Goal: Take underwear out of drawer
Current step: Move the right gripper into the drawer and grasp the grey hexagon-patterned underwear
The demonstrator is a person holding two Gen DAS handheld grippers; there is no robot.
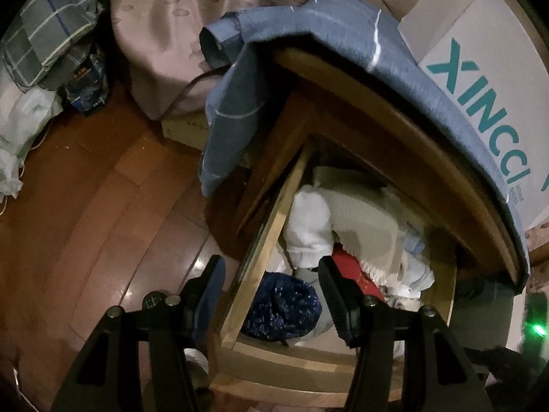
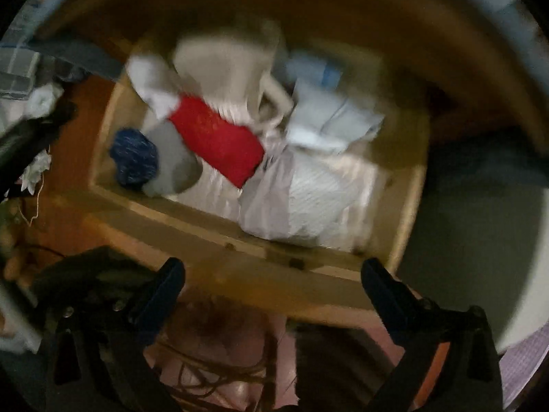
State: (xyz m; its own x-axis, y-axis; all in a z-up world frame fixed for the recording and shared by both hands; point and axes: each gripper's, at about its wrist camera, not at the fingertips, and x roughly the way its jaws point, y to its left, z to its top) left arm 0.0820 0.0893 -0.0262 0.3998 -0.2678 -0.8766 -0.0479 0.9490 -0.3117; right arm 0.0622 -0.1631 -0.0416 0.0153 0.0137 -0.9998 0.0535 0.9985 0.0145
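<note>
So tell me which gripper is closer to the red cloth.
Left. The left gripper sits at the drawer's corner, one finger beside the red cloth. The right gripper hangs above the drawer front, farther off.

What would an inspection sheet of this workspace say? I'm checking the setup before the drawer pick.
Surface: open wooden drawer, pulled out over a wood floor.
Job's things: red garment, dark blue speckled bundle, white and pale blue clothes in the drawer.
Clutter: blue cloth draped over the cabinet top; white box.
Grippers: left hand-held gripper astride the drawer's side wall, grip unclear; right hand-held gripper open, empty.
Cables: dark cord by the bed.
Surroundings: bed.
</note>
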